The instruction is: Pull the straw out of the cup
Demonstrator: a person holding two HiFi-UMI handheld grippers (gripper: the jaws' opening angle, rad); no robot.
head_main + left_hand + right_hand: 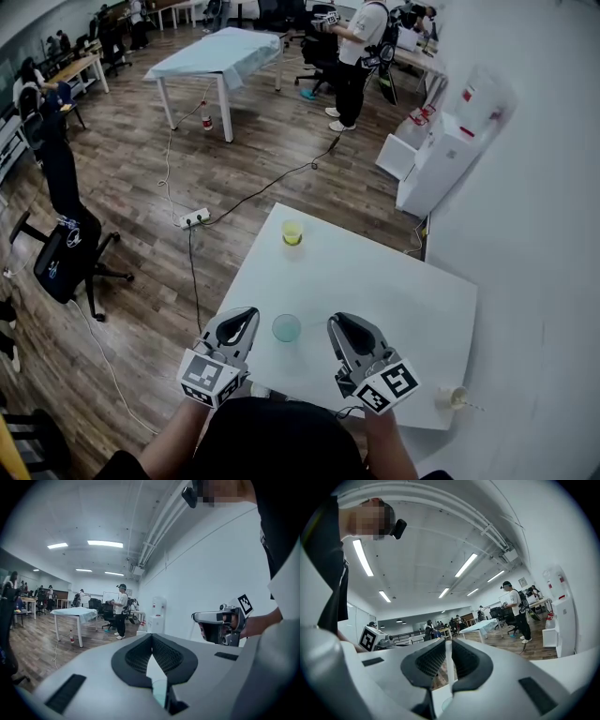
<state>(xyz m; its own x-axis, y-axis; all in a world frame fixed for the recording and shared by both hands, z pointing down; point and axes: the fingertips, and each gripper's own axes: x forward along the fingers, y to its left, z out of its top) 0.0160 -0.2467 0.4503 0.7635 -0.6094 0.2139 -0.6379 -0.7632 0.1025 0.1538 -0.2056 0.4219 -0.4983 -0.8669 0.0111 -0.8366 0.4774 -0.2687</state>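
- The right gripper point(341, 325) was held low over the near edge of the counter point(403, 291), jaws pinched on an upright white straw point(449, 665).
- The left gripper point(246, 319) was level with it, jaws closed together and empty.
- The cup point(286, 328) stood between them, touching neither.
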